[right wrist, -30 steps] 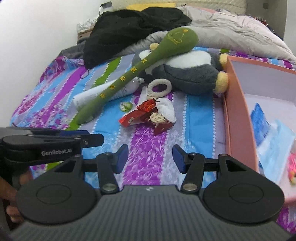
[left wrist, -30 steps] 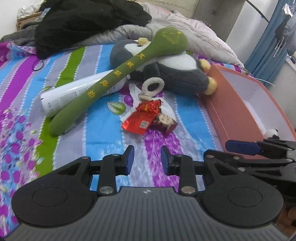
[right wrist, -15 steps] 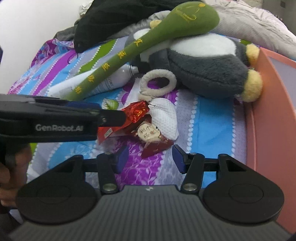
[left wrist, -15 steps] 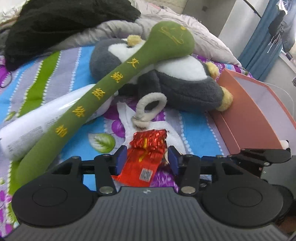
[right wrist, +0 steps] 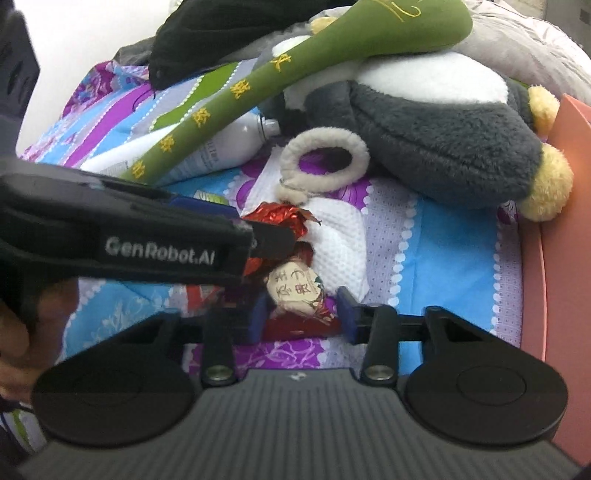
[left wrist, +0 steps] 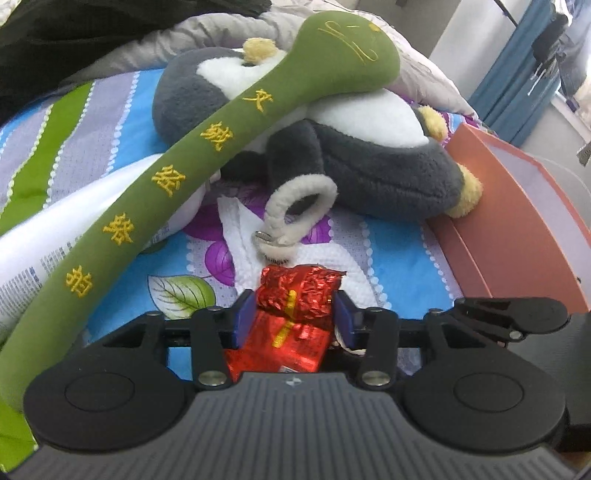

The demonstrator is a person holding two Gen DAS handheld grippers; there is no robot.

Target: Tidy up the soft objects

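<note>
Striped, flowered bedsheet (left wrist: 110, 122) underneath; white spray can (right wrist: 221, 147) lying on it; grey quilt (right wrist: 517, 48), black garment (right wrist: 221, 26) behind; blue curtain (left wrist: 517, 85).

Left tool (left wrist: 293, 319): black two-finger body with blue pads (left wrist: 243, 317), jaws parted, low and level, reaching forward.
Right tool (right wrist: 302, 314): same black build, blue pads (right wrist: 347, 314) apart, held low beside the left.
Person's hand (right wrist: 22, 332): gripping the left tool's handle.
</note>
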